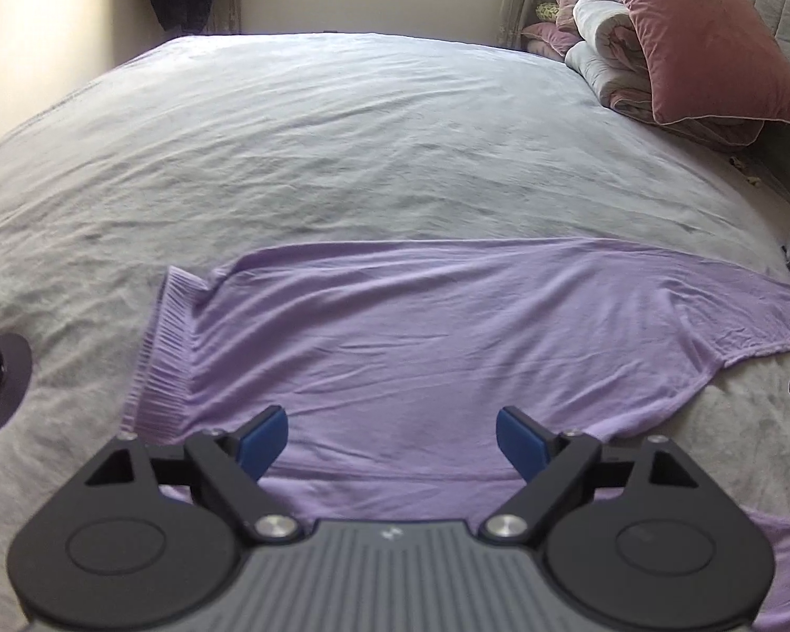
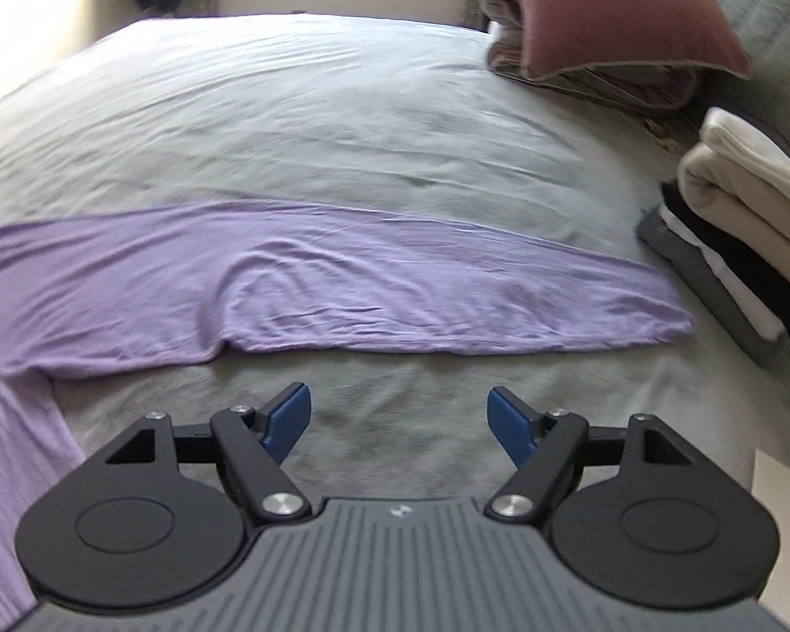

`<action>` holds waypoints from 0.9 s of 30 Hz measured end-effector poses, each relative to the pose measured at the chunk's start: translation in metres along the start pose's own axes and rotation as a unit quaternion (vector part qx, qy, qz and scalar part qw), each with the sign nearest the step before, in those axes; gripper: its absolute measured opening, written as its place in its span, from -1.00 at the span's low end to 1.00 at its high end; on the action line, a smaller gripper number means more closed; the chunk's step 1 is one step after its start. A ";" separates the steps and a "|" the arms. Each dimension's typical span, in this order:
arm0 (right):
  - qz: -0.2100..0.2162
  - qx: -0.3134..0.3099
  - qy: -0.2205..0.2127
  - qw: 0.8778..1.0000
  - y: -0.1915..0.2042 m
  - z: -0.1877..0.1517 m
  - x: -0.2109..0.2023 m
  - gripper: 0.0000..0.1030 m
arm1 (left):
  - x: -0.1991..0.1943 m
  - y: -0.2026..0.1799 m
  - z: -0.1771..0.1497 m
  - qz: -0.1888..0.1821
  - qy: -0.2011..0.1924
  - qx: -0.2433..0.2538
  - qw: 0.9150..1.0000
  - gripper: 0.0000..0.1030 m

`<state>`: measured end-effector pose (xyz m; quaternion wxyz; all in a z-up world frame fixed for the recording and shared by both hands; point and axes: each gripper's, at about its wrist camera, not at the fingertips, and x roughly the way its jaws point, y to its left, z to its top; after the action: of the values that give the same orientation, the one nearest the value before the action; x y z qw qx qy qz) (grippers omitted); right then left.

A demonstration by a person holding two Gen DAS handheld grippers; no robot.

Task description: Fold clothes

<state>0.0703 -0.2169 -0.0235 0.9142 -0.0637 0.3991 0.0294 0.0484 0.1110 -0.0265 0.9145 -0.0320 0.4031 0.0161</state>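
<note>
The bed [image 1: 342,121] is taking up most of both views, its grey cover running from 6 o'clock up to 12 o'clock, with a pink pillow [image 1: 711,31] leaning at 1 o'clock and a stack of folded clothes [image 2: 748,221] sitting at 3 o'clock in the right wrist view. The purple top [image 1: 421,326] is lying flat on the bed, nearer the 6 o'clock edge, its long axis running from 9 o'clock to 3 o'clock; its ribbed hem [image 1: 158,363] is pointing toward 9 o'clock and a sleeve [image 2: 474,284] is stretching out toward 3 o'clock. Judging by the lie, the top is looking spread or part folded lengthwise, and which of the two is hard to settle. The left tool [image 1: 392,440] is hovering over the top's near part, released, with jaws wide apart and holding nothing. The right tool [image 2: 397,418] is hanging over bare cover just short of the sleeve, also released and empty. Any further fold is likely calling for pinching an edge with both tools.
</note>
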 end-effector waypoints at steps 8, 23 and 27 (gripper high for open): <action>0.004 -0.035 0.006 0.999 0.025 0.001 0.007 0.55 | -0.001 0.015 0.000 0.013 0.002 -0.011 1.000 0.70; 0.010 -0.048 0.013 0.999 0.042 -0.001 0.010 0.58 | -0.004 0.025 0.000 0.017 -0.001 -0.024 1.000 0.72; 0.010 -0.046 0.015 0.999 0.041 0.000 0.010 0.59 | -0.004 0.026 0.001 0.017 0.000 -0.026 1.000 0.72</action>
<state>0.0727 -0.1764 -0.0352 0.9040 -0.1018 0.4114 0.0559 0.0451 0.1373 -0.0241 0.9131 -0.0489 0.4026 0.0418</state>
